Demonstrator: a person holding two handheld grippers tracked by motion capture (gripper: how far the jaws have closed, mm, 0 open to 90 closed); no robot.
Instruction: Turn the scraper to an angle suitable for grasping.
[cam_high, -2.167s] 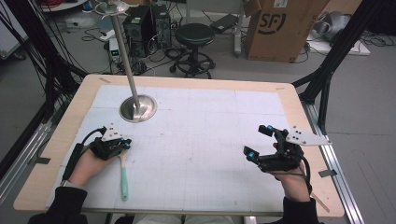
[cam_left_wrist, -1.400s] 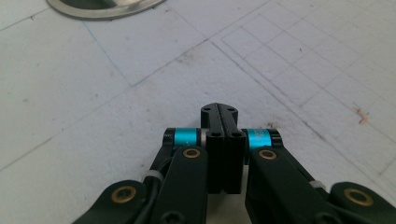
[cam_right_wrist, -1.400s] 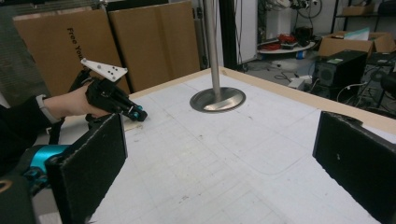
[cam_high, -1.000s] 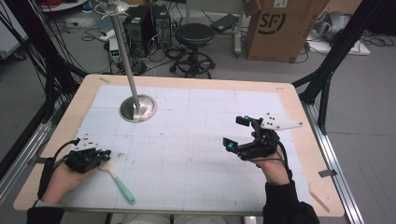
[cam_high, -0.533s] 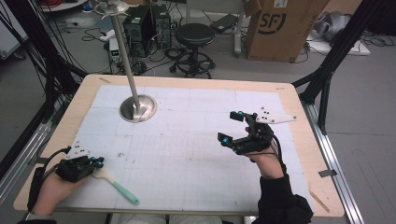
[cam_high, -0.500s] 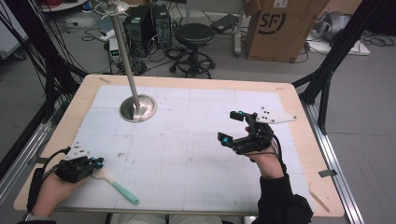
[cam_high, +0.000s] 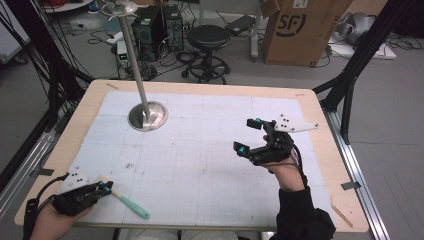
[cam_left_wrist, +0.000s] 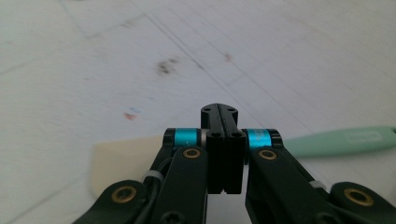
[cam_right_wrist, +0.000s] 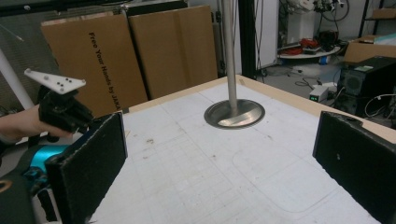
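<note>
A spatula with a cream blade and mint-green handle lies low over the white mat near the table's front left. My left gripper is shut at its neck, with the blade on one side of the jaws and the handle on the other. The neck itself is hidden behind the jaws. My right gripper hovers over the right half of the mat, open wide with nothing between its pads. It faces the left gripper across the table.
A steel pole on a round base stands at the back left of the mat; the base lies ahead of the right gripper. The wooden table edge frames the mat. A stool, boxes and cables are on the floor beyond.
My left hand has slid further toward the near left corner, and the spatula has come along with it. The right gripper has stayed almost in place, still open.
</note>
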